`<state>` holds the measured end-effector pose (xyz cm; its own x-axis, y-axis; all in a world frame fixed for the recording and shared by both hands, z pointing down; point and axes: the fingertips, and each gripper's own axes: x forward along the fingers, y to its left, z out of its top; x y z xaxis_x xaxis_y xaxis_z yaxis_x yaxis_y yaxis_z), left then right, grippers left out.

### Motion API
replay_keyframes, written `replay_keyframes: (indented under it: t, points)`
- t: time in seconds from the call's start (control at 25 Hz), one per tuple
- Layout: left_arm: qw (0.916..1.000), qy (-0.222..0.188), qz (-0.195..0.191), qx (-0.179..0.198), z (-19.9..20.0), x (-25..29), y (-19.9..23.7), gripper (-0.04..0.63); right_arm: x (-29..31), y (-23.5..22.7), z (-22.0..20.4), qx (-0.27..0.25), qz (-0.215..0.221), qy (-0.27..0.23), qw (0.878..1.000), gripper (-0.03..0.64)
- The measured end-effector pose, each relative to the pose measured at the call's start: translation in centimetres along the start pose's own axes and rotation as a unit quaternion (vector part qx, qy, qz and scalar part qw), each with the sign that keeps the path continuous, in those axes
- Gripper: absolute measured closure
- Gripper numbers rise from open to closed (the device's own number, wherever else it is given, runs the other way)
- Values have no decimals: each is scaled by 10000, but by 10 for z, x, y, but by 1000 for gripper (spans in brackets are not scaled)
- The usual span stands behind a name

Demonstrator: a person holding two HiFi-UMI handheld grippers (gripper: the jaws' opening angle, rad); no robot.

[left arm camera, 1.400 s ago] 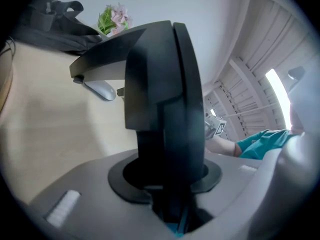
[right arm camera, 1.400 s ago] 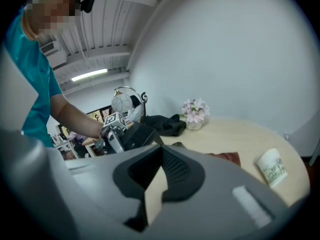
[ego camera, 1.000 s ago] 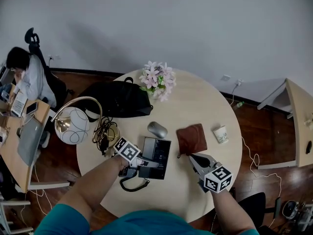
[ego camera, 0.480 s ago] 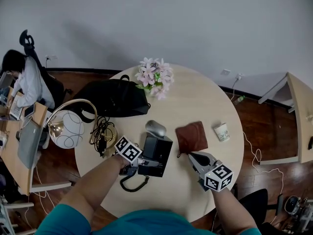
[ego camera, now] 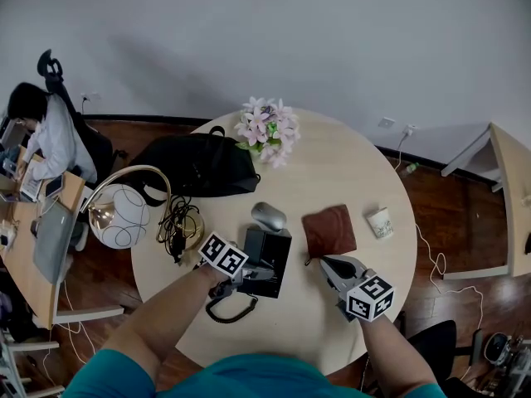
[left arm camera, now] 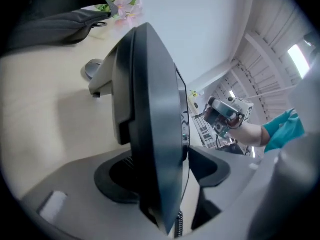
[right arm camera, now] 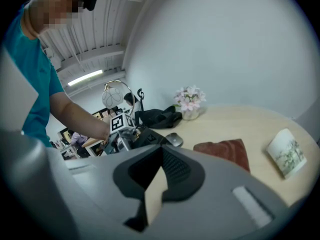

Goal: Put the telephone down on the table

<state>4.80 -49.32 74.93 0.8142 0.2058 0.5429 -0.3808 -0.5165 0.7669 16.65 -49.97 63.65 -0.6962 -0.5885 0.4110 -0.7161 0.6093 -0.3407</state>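
The black telephone rests on the round table just below the mouse, with its coiled cord trailing toward me. My left gripper is at the telephone's near end. In the left gripper view the telephone stands edge-on between the jaws of the left gripper. The jaws are opening, and a gap shows on the right side. My right gripper hovers beside the brown cloth. Seen from its own camera, the right gripper has its tips together and holds nothing.
A grey mouse, a brown cloth and a small cup lie on the table. Pink flowers and a black bag sit at the back. A lamp and tangled cables are at the left edge.
The telephone has shifted a little toward the mouse and looks narrower from above. The left gripper moved slightly right with it. The right gripper stayed still.
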Motion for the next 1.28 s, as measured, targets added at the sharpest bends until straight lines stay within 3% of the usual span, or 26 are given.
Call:
replay_keyframes:
  t: [0.12, 0.28, 0.52, 0.88, 1.0, 1.08, 1.28]
  points:
    - [9996, -138, -85, -241, 4, -2, -2, 220, -1, 1, -2, 10, -13, 28, 10000, 614]
    - [9994, -220, 103, -251, 5, -3, -4, 166, -5, 2, -6, 19, -47, 81, 10000, 614]
    - [9931, -87, 1132, 308, 3, -22, 14, 137, -6, 8, -7, -12, -36, 106, 9999, 614]
    - [9878, -1155, 1049, -13, 3, -59, 6, 142, -7, 17, -1, -20, -39, 85, 10000, 614]
    - [9858, -1304, 1050, 93, -9, -71, -3, 182, -10, 20, 1, 0, -94, 70, 9999, 614]
    - [9839, -1428, 1050, 216, -17, -80, -9, 245, -11, 22, 2, 18, -143, 63, 9999, 614]
    - [9710, -2043, 1045, 672, -28, -114, -29, 592, -14, 40, 6, 53, -306, 13, 9995, 614]
